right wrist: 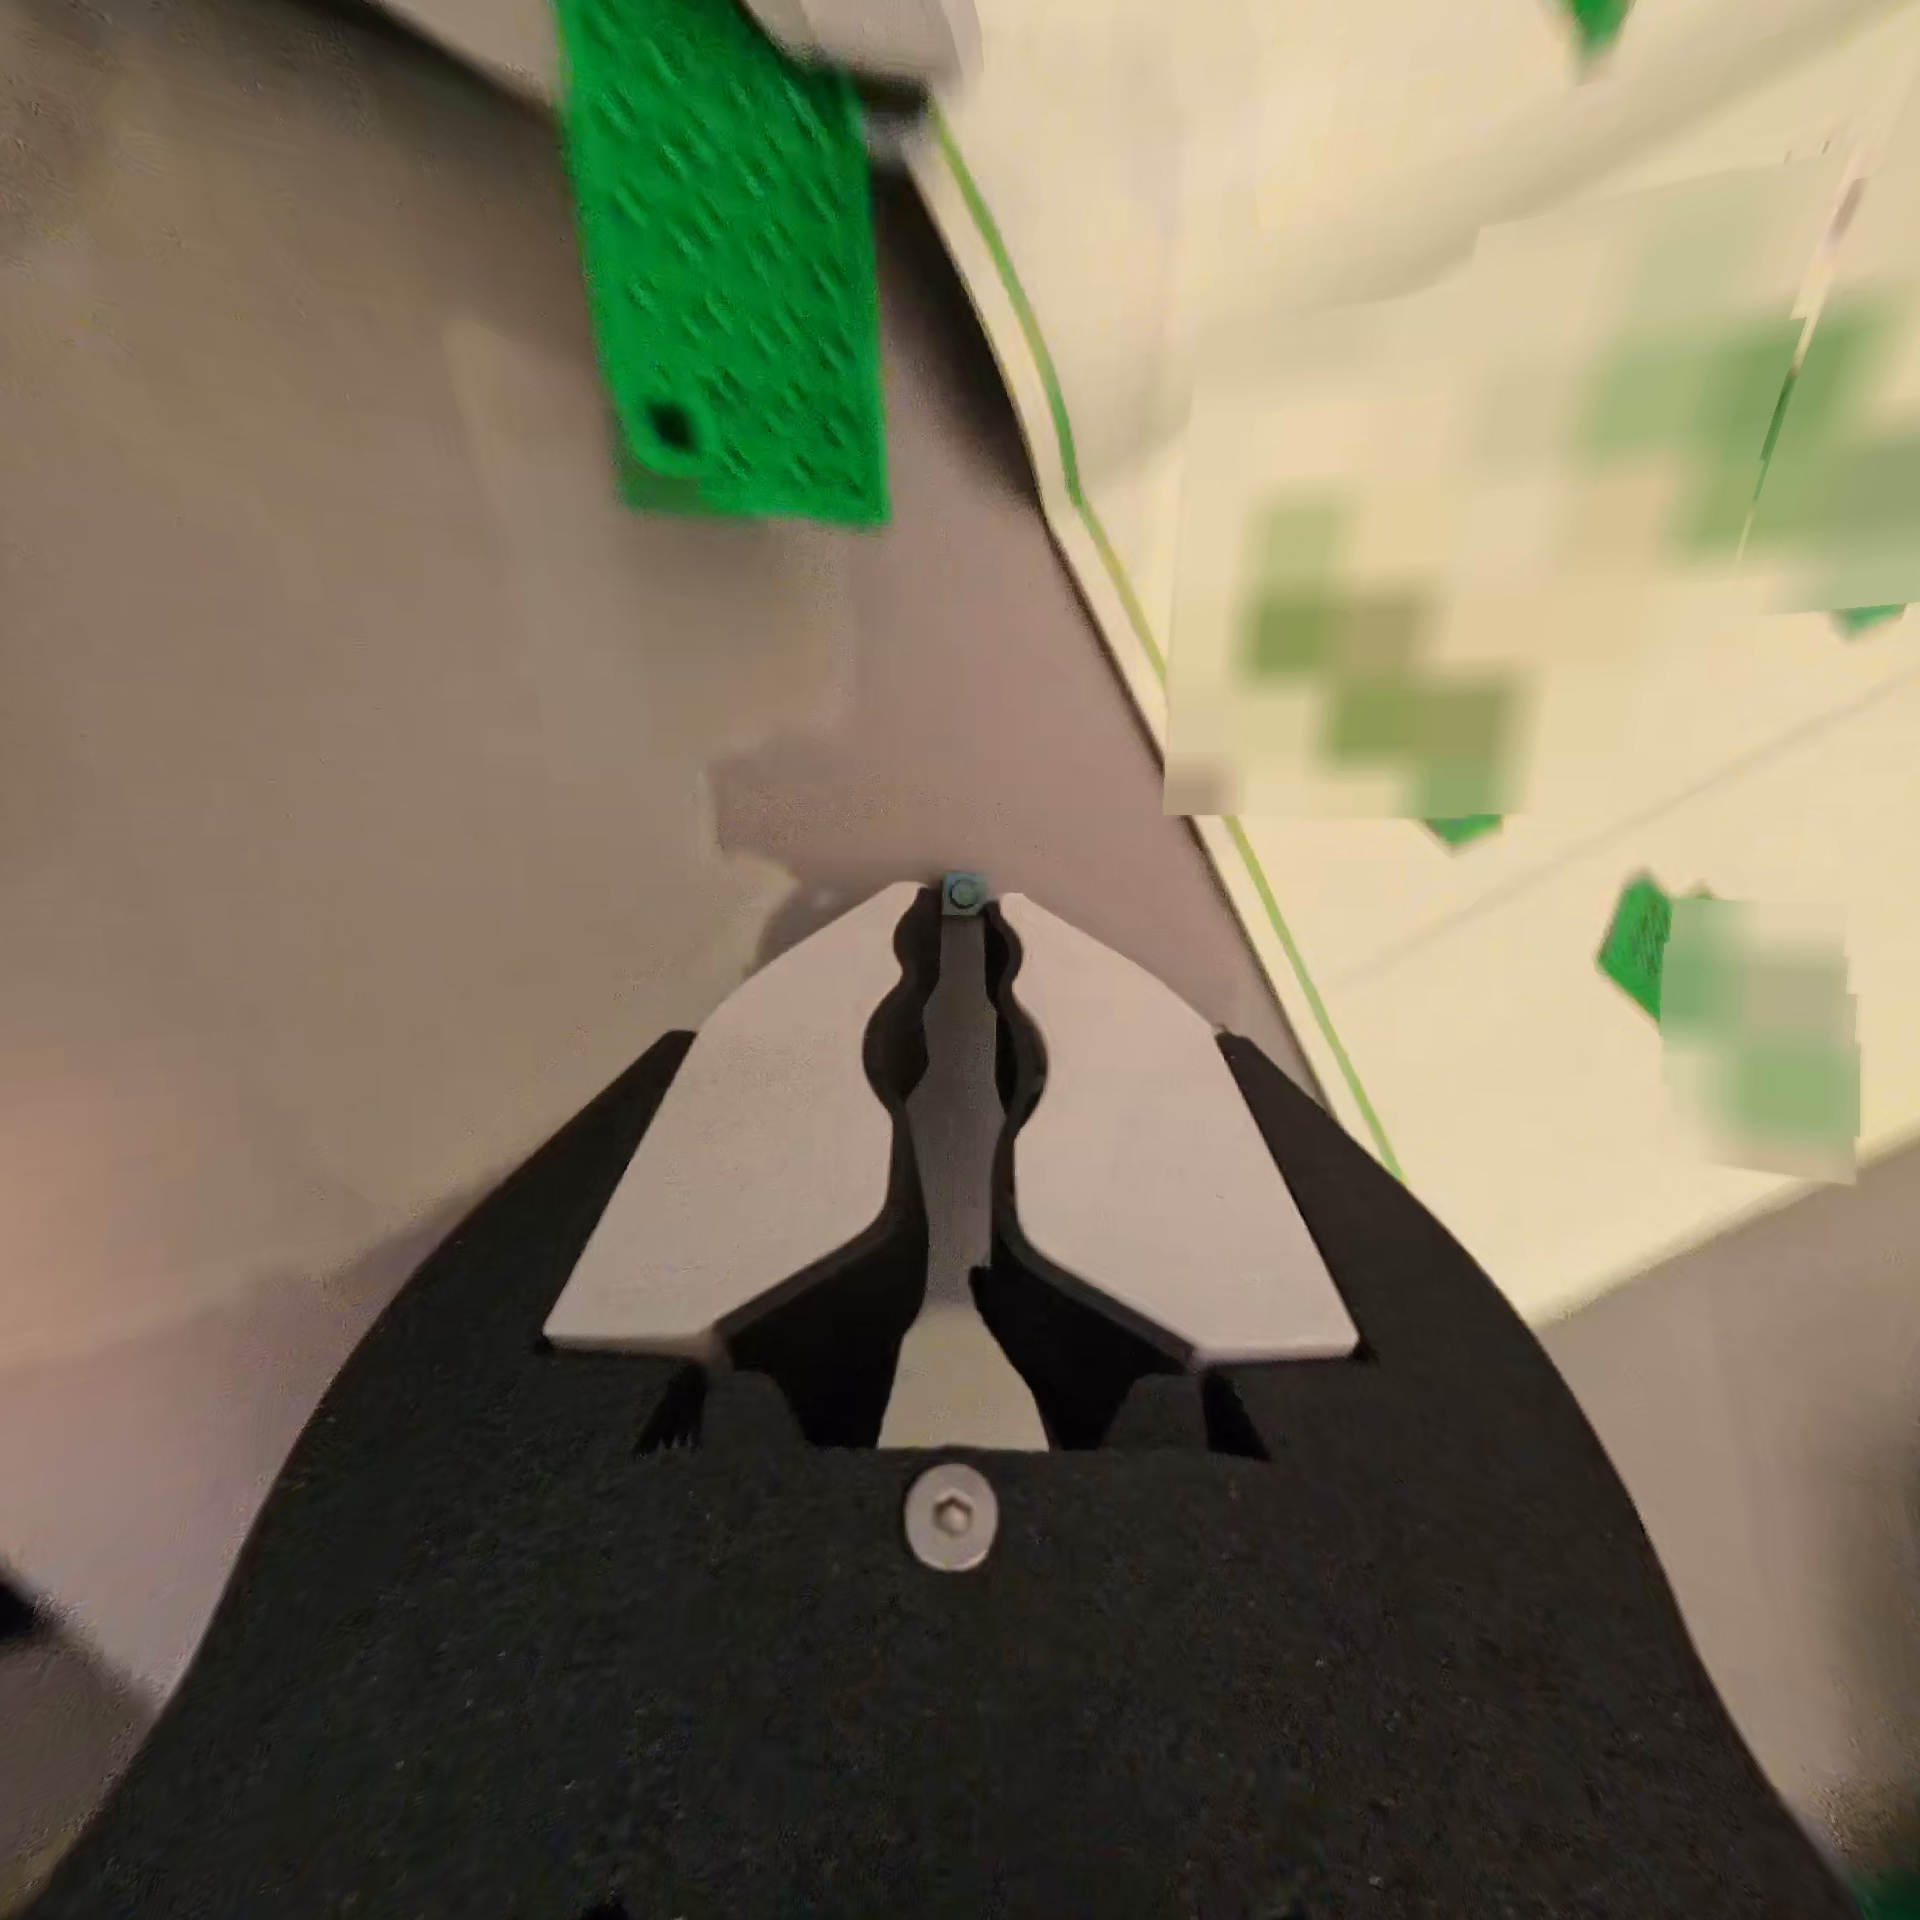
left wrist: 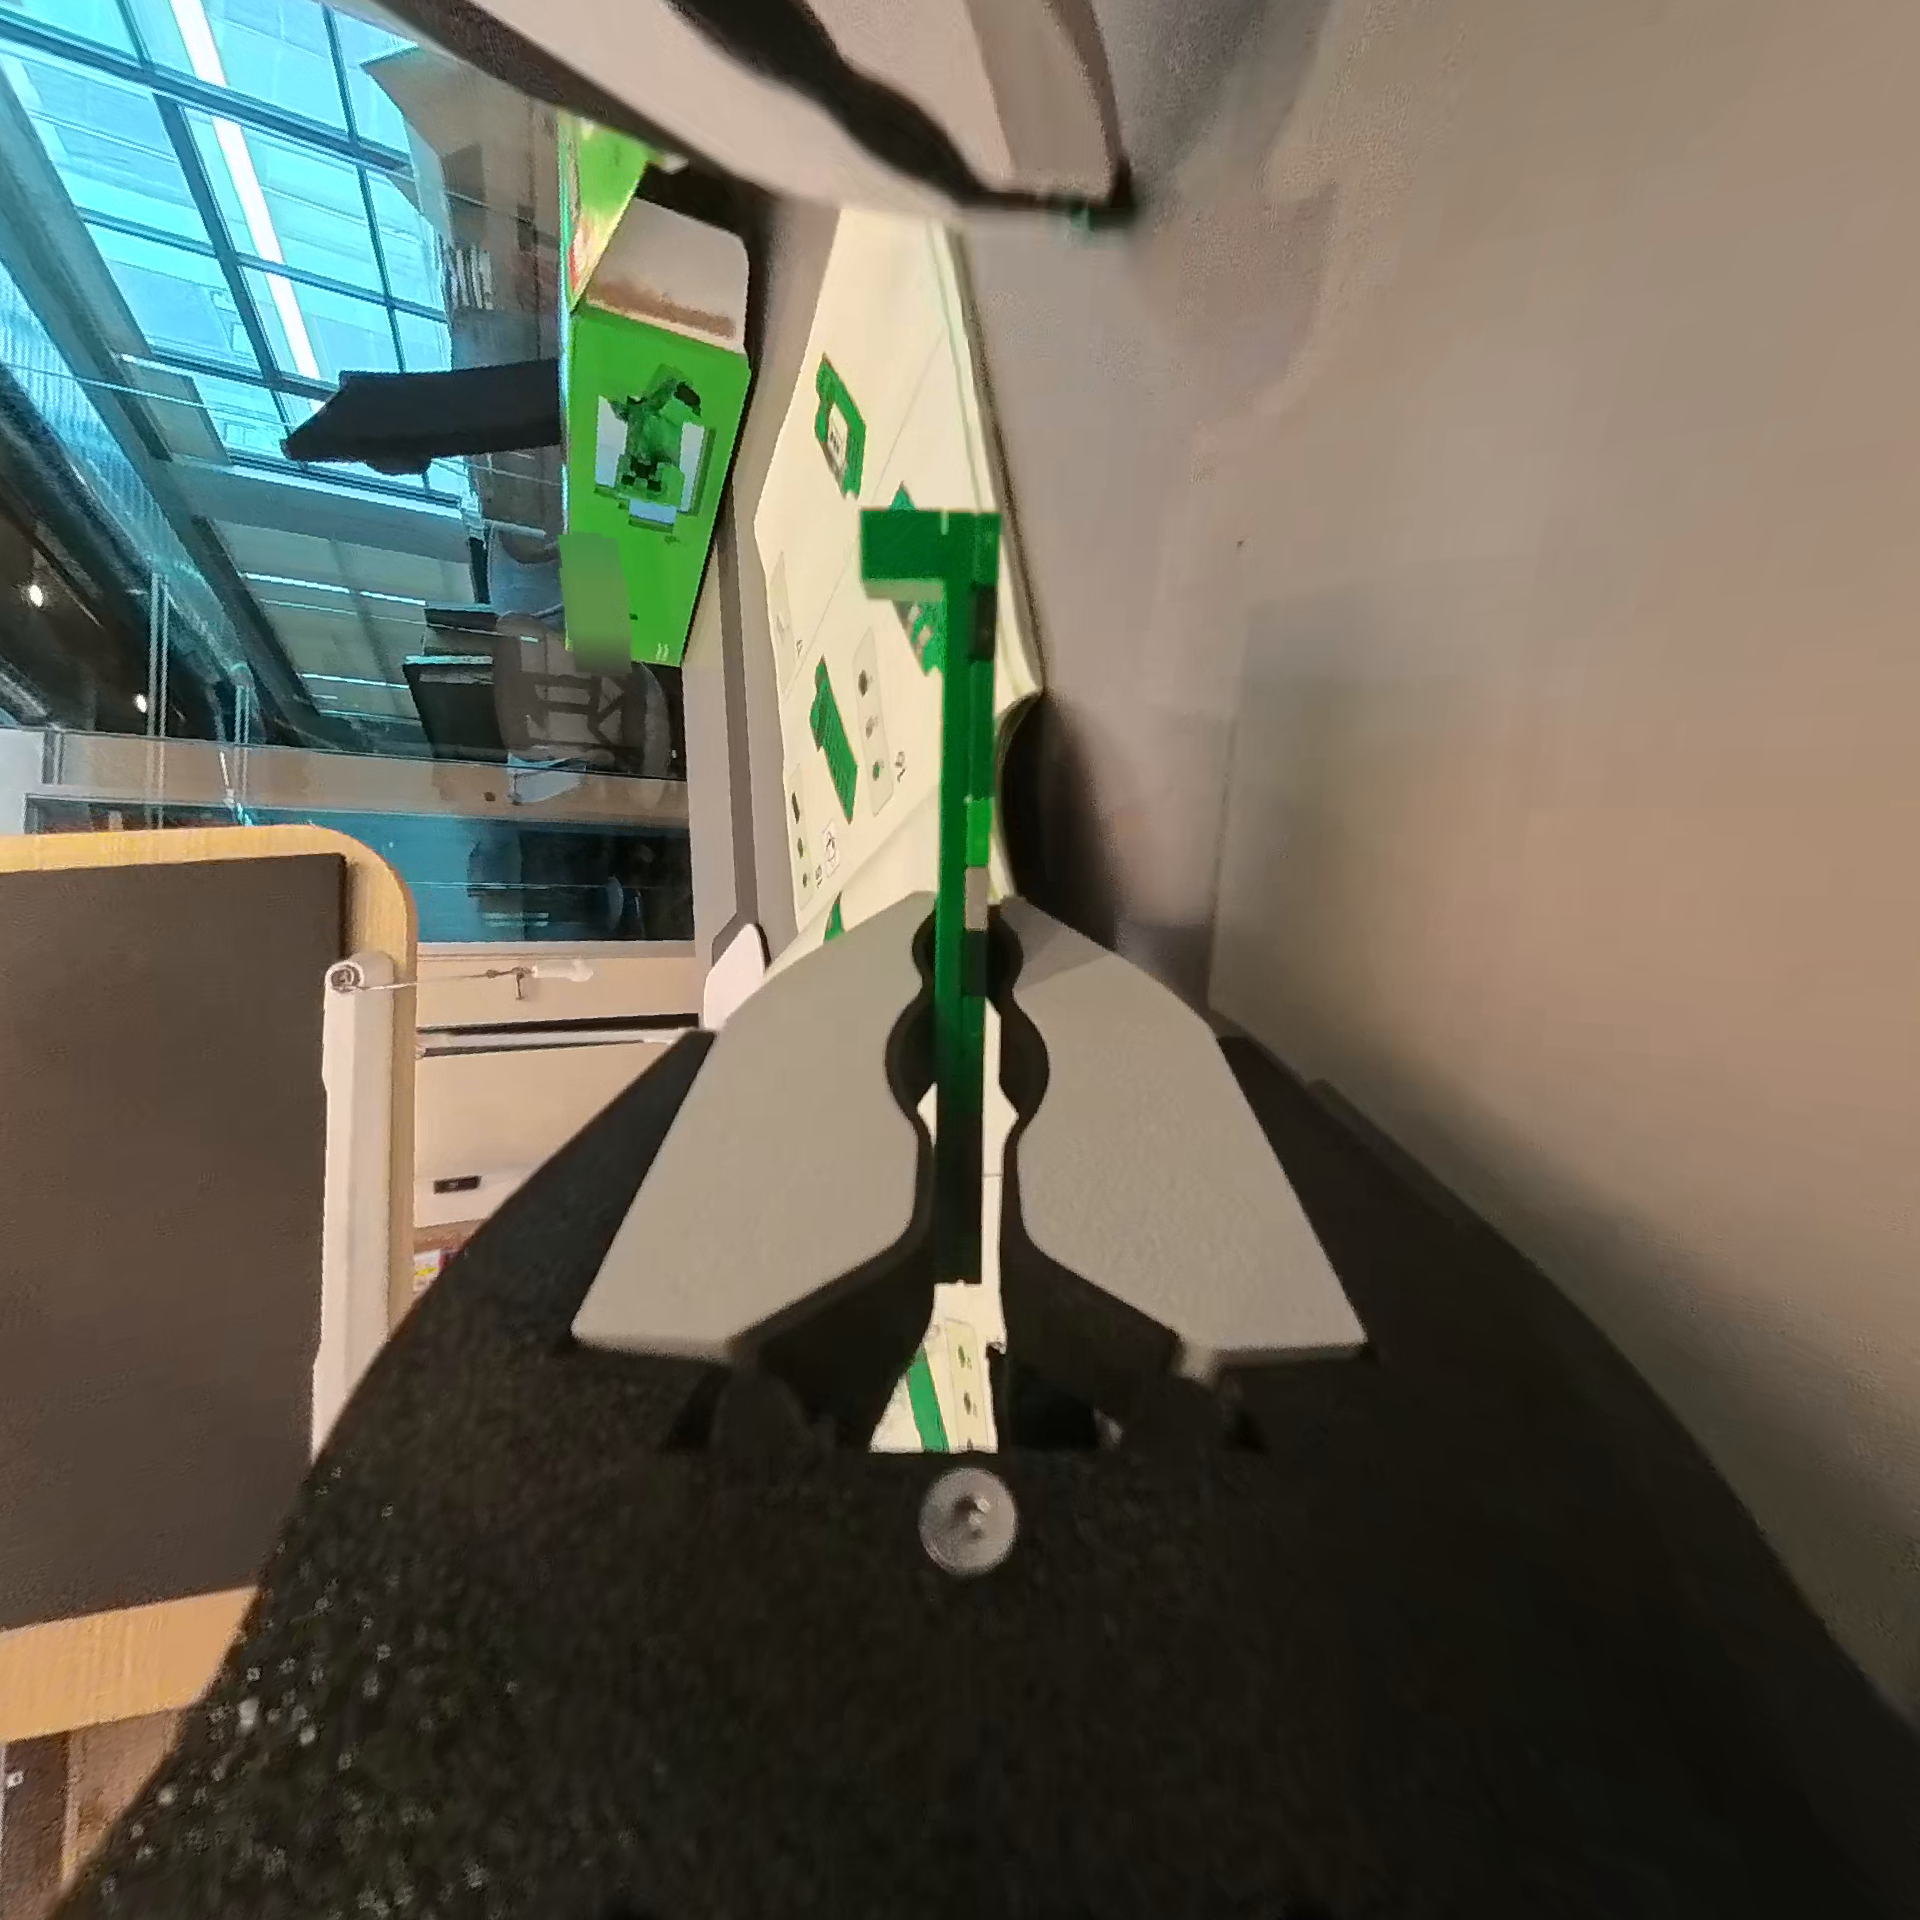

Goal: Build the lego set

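Observation:
My left gripper (left wrist: 961, 920) is shut on a long green Lego plate (left wrist: 961, 790), held edge-on, with a small green block at its far end. The same green plate (right wrist: 732, 281) shows studded face-on at the top of the right wrist view, held by the other gripper at the frame's top edge. My right gripper (right wrist: 964, 904) is shut on a tiny pale blue-grey one-stud piece (right wrist: 963, 894) at its fingertips, held above the grey table (right wrist: 312, 623), well below the plate. The other gripper (left wrist: 883, 94) crosses the top of the left wrist view.
An open instruction booklet (right wrist: 1351, 312) lies on the table to the right, also in the left wrist view (left wrist: 883, 416). A green set box (left wrist: 644, 436) stands beyond it. A wooden-edged dark panel (left wrist: 177, 1195) and windows fill the left. Across from one pair of fingers to the other is roughly 11 cm.

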`<state>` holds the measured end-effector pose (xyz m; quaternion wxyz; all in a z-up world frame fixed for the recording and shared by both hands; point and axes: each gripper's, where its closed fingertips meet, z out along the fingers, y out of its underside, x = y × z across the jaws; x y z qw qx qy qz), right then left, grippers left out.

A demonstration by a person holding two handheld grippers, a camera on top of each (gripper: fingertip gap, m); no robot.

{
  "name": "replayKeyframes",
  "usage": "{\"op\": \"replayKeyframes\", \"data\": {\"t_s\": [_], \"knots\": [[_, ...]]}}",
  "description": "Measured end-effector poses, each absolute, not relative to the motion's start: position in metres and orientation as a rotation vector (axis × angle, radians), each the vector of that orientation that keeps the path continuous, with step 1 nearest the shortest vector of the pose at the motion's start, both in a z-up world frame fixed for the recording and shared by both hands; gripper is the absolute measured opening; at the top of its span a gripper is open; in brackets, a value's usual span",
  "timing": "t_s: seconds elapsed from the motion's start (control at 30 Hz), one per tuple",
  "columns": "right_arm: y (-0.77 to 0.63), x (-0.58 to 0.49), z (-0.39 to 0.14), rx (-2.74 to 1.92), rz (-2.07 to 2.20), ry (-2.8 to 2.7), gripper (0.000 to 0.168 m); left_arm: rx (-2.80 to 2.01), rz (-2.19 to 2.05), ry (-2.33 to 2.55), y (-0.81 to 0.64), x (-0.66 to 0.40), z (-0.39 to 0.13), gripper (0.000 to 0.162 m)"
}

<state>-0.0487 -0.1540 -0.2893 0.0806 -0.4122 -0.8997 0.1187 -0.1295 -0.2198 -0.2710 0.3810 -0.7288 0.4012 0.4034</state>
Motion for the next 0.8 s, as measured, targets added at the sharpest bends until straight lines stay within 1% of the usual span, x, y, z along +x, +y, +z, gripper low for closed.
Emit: {"op": "replayKeyframes", "data": {"t_s": [0.2, 0.27, 0.33, 0.4, 0.43, 0.47, 0.57, 0.63, 0.7, 0.8], "knots": [[-0.107, 0.01, -0.287, -1.419, -0.615, -2.925, 0.008, -1.852, 1.029, 1.054, -0.219, -0.126, -0.273, 0.006], [-0.106, 0.017, -0.29, -1.382, -0.784, -2.965, 0.008, -1.852, 1.03, 1.058, -0.219, -0.125, -0.273, 0.006], [-0.108, 0.014, -0.293, -1.329, -0.835, -2.969, 0.009, -1.853, 1.027, 1.06, -0.219, -0.125, -0.273, 0.006], [-0.112, 0.009, -0.292, -1.32, -0.785, -2.954, 0.025, -1.853, 1.028, 1.062, -0.22, -0.124, -0.273, 0.006], [-0.111, 0.005, -0.287, -1.312, -0.732, -2.922, 0.031, -1.853, 1.028, 1.062, -0.22, -0.124, -0.273, 0.006], [-0.109, -0.001, -0.281, -1.307, -0.63, -2.869, 0.033, -1.851, 1.028, 1.062, -0.22, -0.124, -0.273, 0.006], [-0.116, -0.011, -0.267, -1.417, -0.053, -2.702, 0.033, -1.846, 1.022, 1.055, -0.219, -0.123, -0.272, 0.006], [-0.122, -0.009, -0.264, -1.401, 0.35, -2.578, 0.029, -1.838, 1.004, 1.038, -0.218, -0.122, -0.271, 0.006], [-0.117, -0.001, -0.265, -1.346, 0.586, -2.43, 0.028, -1.819, 0.988, 1.016, -0.217, -0.12, -0.267, 0.006], [-0.114, 0.016, -0.275, -1.27, 0.765, -2.324, 0.024, -1.786, 0.942, 0.991, -0.215, -0.114, -0.262, 0.006]]}}
